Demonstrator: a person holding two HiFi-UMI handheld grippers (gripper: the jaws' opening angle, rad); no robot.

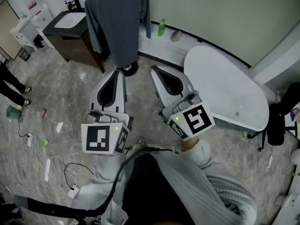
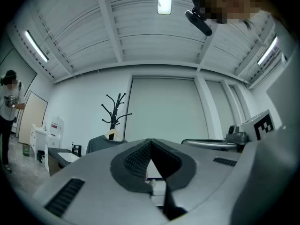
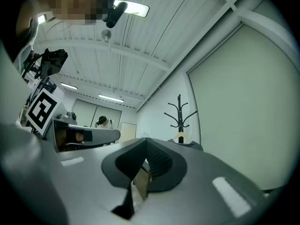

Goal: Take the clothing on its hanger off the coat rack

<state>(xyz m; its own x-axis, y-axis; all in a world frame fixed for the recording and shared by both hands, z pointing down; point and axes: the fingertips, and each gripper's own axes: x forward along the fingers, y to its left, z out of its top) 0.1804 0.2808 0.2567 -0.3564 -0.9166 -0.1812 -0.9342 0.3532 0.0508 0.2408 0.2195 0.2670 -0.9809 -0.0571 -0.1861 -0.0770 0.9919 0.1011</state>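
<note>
Head view: grey top (image 1: 117, 22) on hanger (image 2: 111, 134) hangs from coat rack (image 2: 116, 109), straight ahead of fingers, well apart, long axis vertical. Left gripper (image 1: 120, 74) lines up with it, looks nearer; right gripper (image 1: 153, 70) offset right. Both sets of fingers together, empty. Marbled floor (image 1: 70, 93) below, white table (image 1: 225, 88) right of fingers, cables (image 1: 56, 168) left.

My left gripper (image 1: 120, 74) and right gripper (image 1: 155, 71) are grey with black jaw pads, each topped by 1 white marker cube (image 1: 101, 138). My ribbed pale-grey sleeves (image 1: 213, 170) are crossed by 1 black cable (image 1: 115, 186).
</note>
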